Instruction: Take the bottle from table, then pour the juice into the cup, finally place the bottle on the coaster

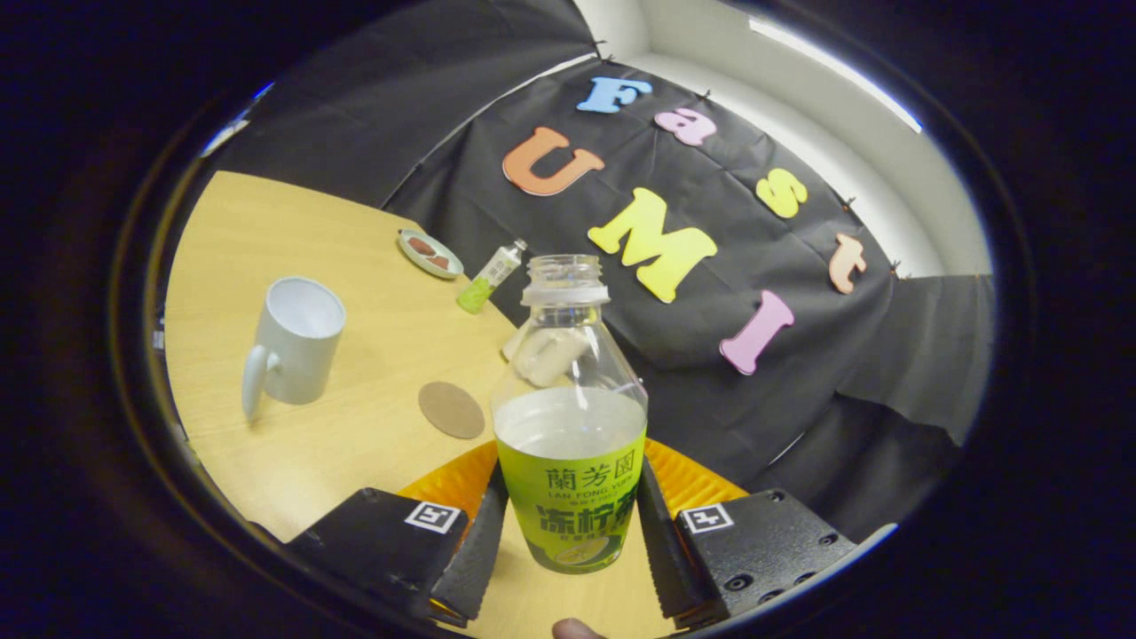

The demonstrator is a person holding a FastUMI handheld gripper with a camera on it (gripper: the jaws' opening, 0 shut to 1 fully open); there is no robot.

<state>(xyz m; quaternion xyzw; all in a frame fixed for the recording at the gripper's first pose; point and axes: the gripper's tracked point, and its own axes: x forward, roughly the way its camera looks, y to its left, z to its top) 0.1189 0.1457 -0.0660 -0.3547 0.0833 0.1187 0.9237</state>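
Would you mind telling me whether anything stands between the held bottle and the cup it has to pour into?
Nothing visible does. The gripper has its jaws shut on the bottle; bare table lies between it and the cup. The coaster lies flat, nearer the bottle.

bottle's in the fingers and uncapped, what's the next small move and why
Probably carry the bottle over toward the cup, then tip its neck at the rim. The gripper looks shut on the bottle's label, the cap is off, liquid fills the lower half, and the cup stands upright beyond the fingers, past the coaster, with table between them.
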